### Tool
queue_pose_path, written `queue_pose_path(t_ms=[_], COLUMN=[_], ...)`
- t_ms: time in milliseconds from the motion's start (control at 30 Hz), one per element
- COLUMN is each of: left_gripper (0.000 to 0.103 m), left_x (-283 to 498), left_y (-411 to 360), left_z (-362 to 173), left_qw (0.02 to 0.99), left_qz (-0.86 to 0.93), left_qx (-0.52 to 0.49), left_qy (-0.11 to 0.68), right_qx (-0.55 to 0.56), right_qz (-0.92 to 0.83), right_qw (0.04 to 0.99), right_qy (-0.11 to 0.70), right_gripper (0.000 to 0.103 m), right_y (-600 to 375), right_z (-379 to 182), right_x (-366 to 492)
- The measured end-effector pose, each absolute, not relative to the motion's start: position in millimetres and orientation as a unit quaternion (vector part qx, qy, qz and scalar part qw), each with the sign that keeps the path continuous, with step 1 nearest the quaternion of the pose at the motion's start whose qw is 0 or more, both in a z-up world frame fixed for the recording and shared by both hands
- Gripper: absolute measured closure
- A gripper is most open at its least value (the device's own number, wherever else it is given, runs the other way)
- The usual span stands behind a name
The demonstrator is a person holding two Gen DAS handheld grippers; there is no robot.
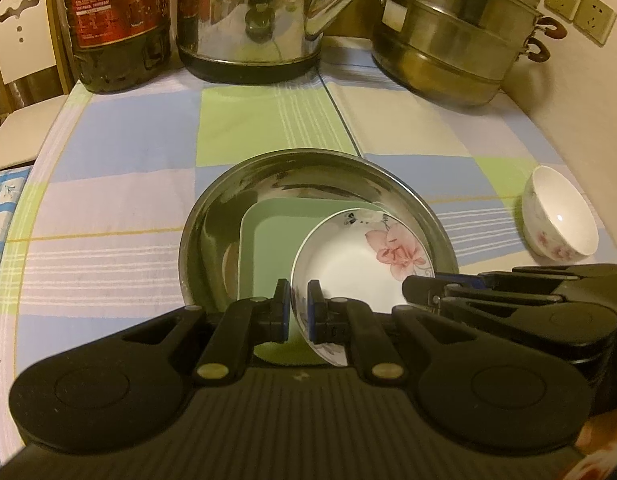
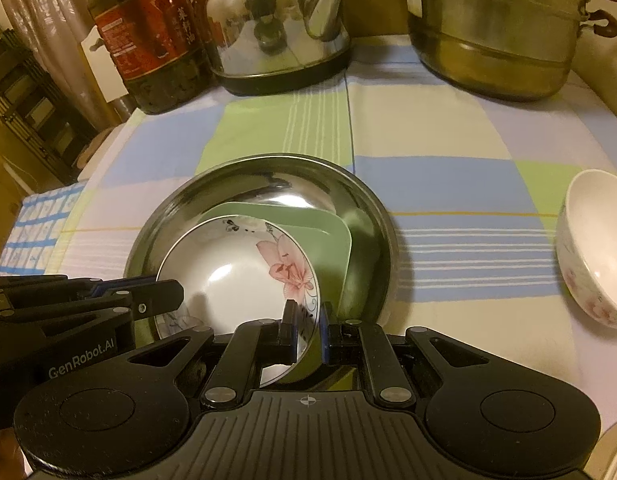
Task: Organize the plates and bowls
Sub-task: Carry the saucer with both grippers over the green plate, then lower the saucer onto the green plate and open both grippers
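Observation:
A white plate with a pink flower (image 1: 348, 256) (image 2: 236, 272) lies on a green square plate (image 1: 268, 232) (image 2: 332, 232) inside a steel basin (image 1: 316, 164) (image 2: 364, 200). My left gripper (image 1: 298, 312) is shut on the flowered plate's near-left rim. My right gripper (image 2: 310, 332) is shut on its near-right rim. Each gripper shows in the other's view, the right one in the left wrist view (image 1: 424, 288) and the left one in the right wrist view (image 2: 164, 296). A white flowered bowl (image 1: 560, 220) (image 2: 596, 248) stands alone on the cloth to the right.
At the back stand a dark oil bottle (image 1: 116, 20) (image 2: 148, 32), a steel kettle (image 1: 248, 16) (image 2: 276, 20) and a stacked steel steamer pot (image 1: 456, 28) (image 2: 496, 28). The checked tablecloth (image 1: 128, 152) (image 2: 448, 160) covers the table. A wall with sockets (image 1: 580, 8) stands right.

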State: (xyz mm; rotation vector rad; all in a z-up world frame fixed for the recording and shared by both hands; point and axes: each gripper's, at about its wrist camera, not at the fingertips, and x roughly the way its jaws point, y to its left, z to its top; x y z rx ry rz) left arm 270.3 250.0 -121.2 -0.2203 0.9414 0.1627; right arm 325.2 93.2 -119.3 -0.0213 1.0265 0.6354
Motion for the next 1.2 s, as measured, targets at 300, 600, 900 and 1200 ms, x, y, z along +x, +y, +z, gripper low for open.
queue_pose_path(t_ms=[300, 600, 900, 1200], left_gripper=[0.096, 0.096, 0.095, 0.087], left_x=[286, 297, 301, 298], left_y=[258, 263, 264, 262], left_z=[-133, -143, -150, -146], left_qw=[0.873, 0.865, 0.861, 0.866], left_qz=[0.081, 0.088, 0.093, 0.089], left_qx=[-0.112, -0.113, -0.110, -0.107], left_qy=[0.468, 0.481, 0.488, 0.481], right_qx=[-0.014, -0.019, -0.018, -0.008], right_qz=[0.296, 0.294, 0.294, 0.296], right_qw=[0.816, 0.811, 0.814, 0.812], right_qy=[0.497, 0.505, 0.501, 0.502], right_gripper=[0.092, 0.092, 0.092, 0.091], right_y=[102, 111, 113, 113], right_z=[-130, -139, -142, -141], right_x=[340, 349, 351, 353])
